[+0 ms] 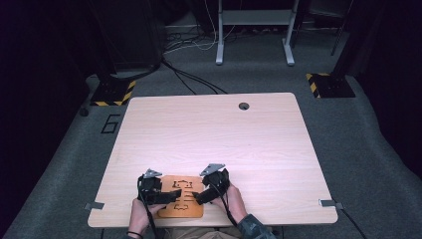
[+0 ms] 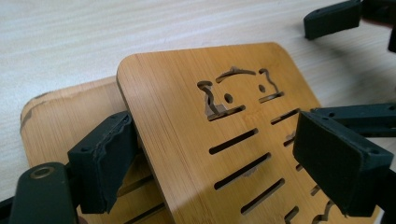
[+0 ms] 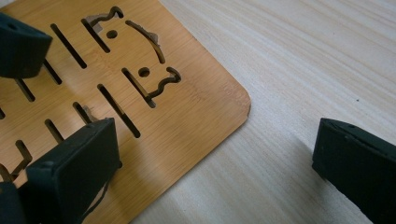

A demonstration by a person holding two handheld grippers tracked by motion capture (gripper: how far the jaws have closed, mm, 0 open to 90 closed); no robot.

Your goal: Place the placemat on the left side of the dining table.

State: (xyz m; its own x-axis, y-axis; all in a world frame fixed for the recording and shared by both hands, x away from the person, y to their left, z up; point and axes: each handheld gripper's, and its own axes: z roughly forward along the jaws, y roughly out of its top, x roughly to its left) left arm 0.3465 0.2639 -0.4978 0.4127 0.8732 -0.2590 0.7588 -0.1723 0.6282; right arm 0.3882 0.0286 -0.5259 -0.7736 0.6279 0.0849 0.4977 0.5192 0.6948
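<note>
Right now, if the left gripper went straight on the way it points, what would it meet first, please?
Probably the upper bamboo board: the left gripper stands open with the board's edge between its jaws, so its slotted face lies ahead. Depth is hard to judge.

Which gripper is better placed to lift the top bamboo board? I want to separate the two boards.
Left, probably. The left gripper is open with its fingers straddling the raised top board, whose edge sits off the lower board. The right gripper's open fingers span only that board's corner and bare table.
</note>
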